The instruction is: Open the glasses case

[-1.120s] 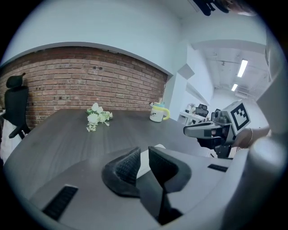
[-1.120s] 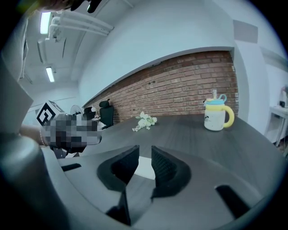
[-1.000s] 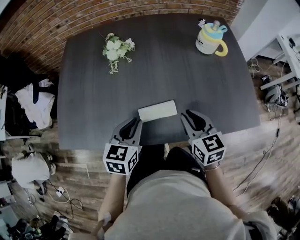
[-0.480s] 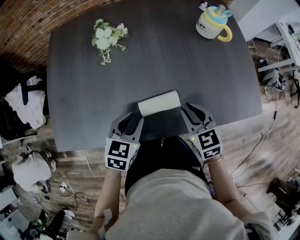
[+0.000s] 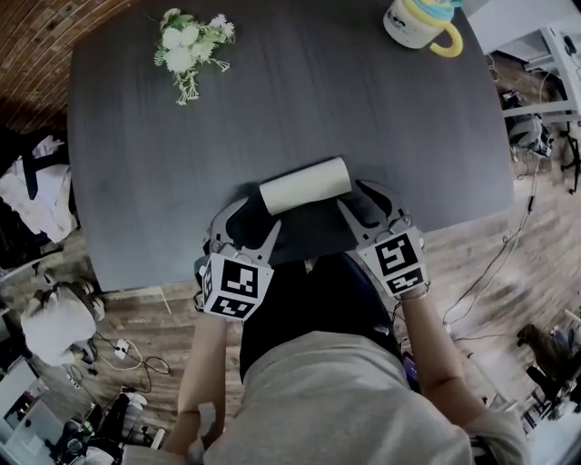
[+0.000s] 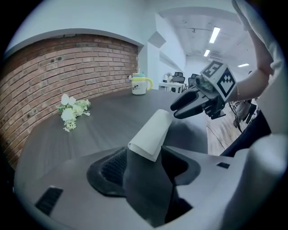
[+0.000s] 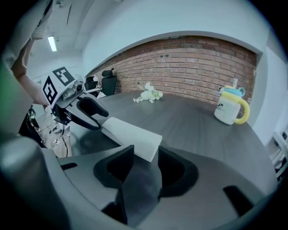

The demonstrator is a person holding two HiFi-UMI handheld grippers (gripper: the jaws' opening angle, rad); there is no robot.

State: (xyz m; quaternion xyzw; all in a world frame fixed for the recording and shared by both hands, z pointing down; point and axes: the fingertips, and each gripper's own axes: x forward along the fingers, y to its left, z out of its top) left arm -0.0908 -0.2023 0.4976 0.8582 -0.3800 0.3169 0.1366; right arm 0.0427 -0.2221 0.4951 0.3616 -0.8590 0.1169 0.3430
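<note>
A white closed glasses case [image 5: 304, 185] lies on the dark table [image 5: 300, 100] near its front edge. My left gripper [image 5: 247, 220] is at the case's left end, and its jaws are opening. In the left gripper view that end of the case [image 6: 150, 132] sits between the spread jaws of the left gripper [image 6: 146, 164], with gaps at both sides. My right gripper [image 5: 368, 202] is at the case's right end, jaws also opening. The right gripper view shows the right gripper [image 7: 146, 164] straddling the case [image 7: 130, 134] without pressing on it.
A bunch of white flowers [image 5: 186, 45] lies at the table's far left. A cream mug with a yellow handle and a blue lid [image 5: 422, 20] stands at the far right. Clothes, bags and cables lie on the wooden floor around the table.
Both grippers have come down and forward from behind the case to its two ends. Their jaws have spread wider. The case has stayed in place.
</note>
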